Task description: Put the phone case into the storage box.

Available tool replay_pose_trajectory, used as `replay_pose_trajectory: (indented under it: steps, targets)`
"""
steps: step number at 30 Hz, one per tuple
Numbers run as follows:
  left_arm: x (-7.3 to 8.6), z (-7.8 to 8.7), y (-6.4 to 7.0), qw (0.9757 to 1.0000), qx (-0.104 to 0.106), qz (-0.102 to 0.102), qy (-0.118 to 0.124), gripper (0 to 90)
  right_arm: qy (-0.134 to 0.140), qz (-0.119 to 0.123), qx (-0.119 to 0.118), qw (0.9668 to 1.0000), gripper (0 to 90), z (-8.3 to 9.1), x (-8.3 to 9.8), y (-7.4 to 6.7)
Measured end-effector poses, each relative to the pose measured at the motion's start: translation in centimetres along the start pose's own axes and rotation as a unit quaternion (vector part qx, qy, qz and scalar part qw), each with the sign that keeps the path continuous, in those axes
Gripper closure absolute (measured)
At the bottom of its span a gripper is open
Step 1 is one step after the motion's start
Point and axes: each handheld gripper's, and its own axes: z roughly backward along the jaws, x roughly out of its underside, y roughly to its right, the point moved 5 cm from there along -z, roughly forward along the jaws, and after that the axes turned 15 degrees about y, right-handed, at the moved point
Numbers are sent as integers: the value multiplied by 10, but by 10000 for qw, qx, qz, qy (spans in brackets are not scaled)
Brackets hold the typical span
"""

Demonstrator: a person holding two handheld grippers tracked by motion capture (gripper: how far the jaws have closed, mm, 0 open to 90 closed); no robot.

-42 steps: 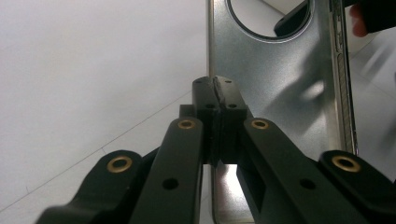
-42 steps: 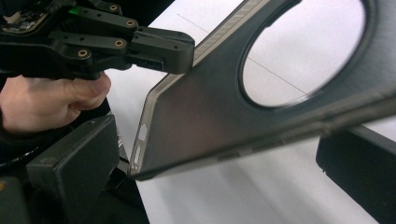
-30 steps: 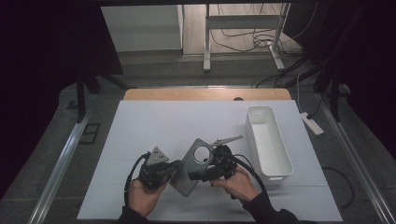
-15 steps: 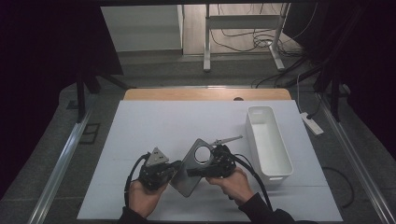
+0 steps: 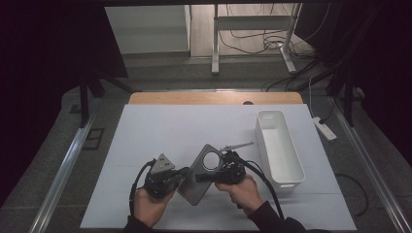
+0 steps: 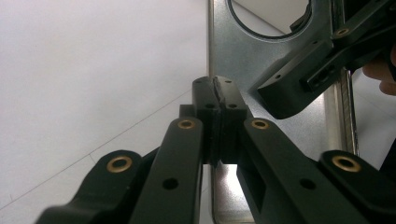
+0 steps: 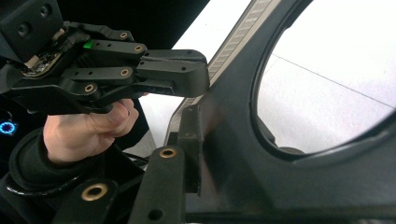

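Left gripper (image 5: 182, 175) is clamping one long edge of the metal plate (image 5: 203, 175), its jaws pressed together on the thin sheet, as the left gripper view confirms with both pads (image 6: 218, 100) meeting on the plate's rim (image 6: 233, 51). Right gripper (image 5: 206, 174) has just been closing, and its jaws are now bearing on the opposite side of the same plate near the round hole (image 5: 212, 160); in the right gripper view the near pad (image 7: 190, 140) is lying against the dark face of the plate (image 7: 233, 140). Both hands are thus holding the plate tilted above the white table surface (image 5: 194, 126), near the person's edge. A white bin (image 5: 279, 145) is standing well apart to the right, with a thin metal rod (image 5: 237, 145) lying beside it. Judged from this arrangement, the two-handed grasp is complete, while any carrying or placing of the plate, possibly into the bin, is remaining to be done.
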Motion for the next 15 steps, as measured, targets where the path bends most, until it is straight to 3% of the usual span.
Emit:
replay_pose_trajectory:
  steps: [6,13,15]
  targets:
    - [0,0,0,10000,62,6,4,883,70,-152,-69,9998,803,1,-1,1]
    - [0,0,0,9998,182,23,49,847,104,-217,21,9997,863,2,-1,3]
    - [0,1,0,9998,199,32,80,757,97,-178,63,9998,864,2,-1,3]
